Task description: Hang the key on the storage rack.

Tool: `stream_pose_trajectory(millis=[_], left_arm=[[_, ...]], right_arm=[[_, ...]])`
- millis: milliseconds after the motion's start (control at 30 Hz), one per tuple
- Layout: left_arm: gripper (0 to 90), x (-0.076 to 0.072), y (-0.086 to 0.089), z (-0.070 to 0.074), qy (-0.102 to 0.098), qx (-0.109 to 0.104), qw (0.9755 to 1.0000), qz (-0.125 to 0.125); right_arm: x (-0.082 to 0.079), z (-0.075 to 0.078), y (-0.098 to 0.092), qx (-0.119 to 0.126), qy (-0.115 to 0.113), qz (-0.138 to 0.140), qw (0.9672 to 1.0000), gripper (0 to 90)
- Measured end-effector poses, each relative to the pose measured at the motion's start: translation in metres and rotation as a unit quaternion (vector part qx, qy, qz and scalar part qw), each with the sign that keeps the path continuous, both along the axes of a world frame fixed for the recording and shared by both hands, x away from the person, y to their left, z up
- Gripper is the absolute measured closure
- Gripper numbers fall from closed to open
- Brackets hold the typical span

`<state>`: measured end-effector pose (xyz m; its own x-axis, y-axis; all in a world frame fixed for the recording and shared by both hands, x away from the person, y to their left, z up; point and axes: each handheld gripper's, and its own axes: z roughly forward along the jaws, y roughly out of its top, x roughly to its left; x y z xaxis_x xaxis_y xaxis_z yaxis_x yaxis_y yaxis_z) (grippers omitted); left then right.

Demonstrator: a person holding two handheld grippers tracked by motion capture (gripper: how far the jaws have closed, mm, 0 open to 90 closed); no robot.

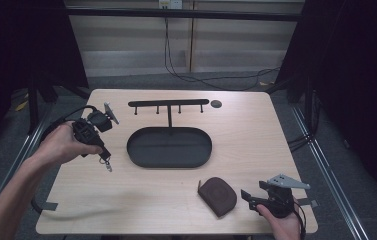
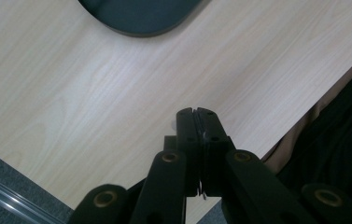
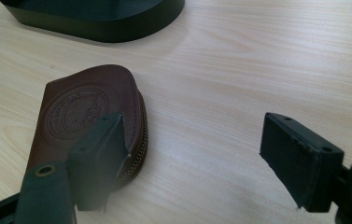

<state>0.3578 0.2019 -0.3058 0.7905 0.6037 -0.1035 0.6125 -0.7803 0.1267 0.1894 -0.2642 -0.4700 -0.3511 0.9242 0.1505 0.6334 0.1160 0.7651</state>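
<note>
Black jaws on our left hand-held gripper (image 1: 104, 156) are pressed together on a small metal clip (image 1: 108, 164), which hangs under them above the surface (image 1: 256, 135). We think the clip could slip out, because very little of it sits between the jaws. It could also swing and bump the rack (image 1: 169, 104) if we move fast. Our right hand-held gripper (image 3: 197, 149) is spread wide, with nothing in it. One jaw sits just over the brown pouch (image 3: 87, 123), so it could push the pouch toward the near edge, which is close. The tray (image 1: 169, 147) is in the middle. We have lots of bare wood between the tray and the pouch, and on the far right too.
</note>
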Motion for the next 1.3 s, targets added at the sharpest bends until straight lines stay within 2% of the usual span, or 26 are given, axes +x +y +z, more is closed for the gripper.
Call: stream_pose_trajectory(millis=[200,567,633,767,1067,1200,1300], left_arm=[[89.1,0.005,-0.006,0.013,-0.006,0.007,0.9999,-0.003],[89.1,0.015,-0.021,0.030,-0.018,0.009,0.9998,0.001],[89.1,0.018,-0.025,0.032,-0.018,0.005,0.9998,0.000],[89.1,0.024,-0.030,0.035,-0.022,0.013,0.9997,-0.001],[89.1,0.037,-0.040,0.046,-0.023,0.007,0.9997,0.003],[89.1,0.042,-0.042,0.051,-0.022,-0.011,0.9997,0.010],[89.1,0.048,-0.044,0.052,-0.020,-0.008,0.9997,0.013]], right_arm=[[0.000,0.000,0.000,0.000,0.001,0.001,1.0000,22.1],[0.000,0.000,0.000,0.001,0.000,0.003,1.0000,21.9],[-0.001,0.000,0.000,0.000,-0.001,0.003,1.0000,21.9],[-0.001,0.000,0.001,0.000,-0.002,0.004,1.0000,21.8],[-0.001,0.000,0.001,0.001,-0.002,0.006,1.0000,21.7],[-0.001,0.000,0.000,0.002,-0.002,0.006,1.0000,21.7],[-0.001,0.000,0.000,0.003,-0.001,0.007,1.0000,21.7]])
